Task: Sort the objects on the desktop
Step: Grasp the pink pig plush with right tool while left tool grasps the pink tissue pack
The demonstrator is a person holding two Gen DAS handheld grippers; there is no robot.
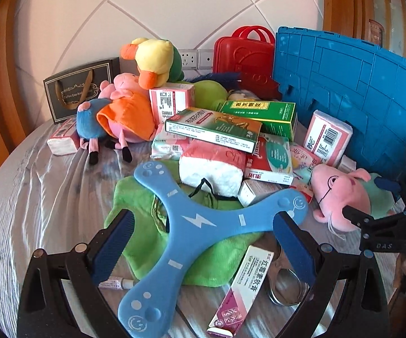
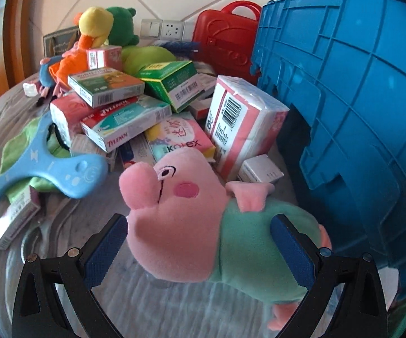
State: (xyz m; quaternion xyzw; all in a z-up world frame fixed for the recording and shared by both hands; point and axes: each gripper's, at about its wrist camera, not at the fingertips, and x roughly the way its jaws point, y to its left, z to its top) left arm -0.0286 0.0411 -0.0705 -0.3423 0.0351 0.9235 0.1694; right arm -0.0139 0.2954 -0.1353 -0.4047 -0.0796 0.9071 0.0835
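A blue three-armed boomerang [image 1: 186, 222] lies on a green cloth [image 1: 146, 211]. My left gripper [image 1: 203, 239] is open, its jaws on either side of the boomerang's middle. A pink pig plush in a teal shirt [image 2: 203, 225] lies on the table between the open jaws of my right gripper [image 2: 200, 242], which touch its head and body sides. In the left wrist view the same pig [image 1: 343, 194] shows at the right with the right gripper's fingers [image 1: 357, 217] on it. The boomerang also shows in the right wrist view [image 2: 48, 166].
A pile of medicine boxes [image 1: 214, 126], tissue packs [image 1: 326, 138] and plush toys [image 1: 124, 112] fills the table's middle. A blue crate [image 1: 357, 93] stands at the right, a red case [image 1: 245, 59] behind. A pink tube box [image 1: 242, 287] and metal rings [image 1: 284, 284] lie near my left gripper.
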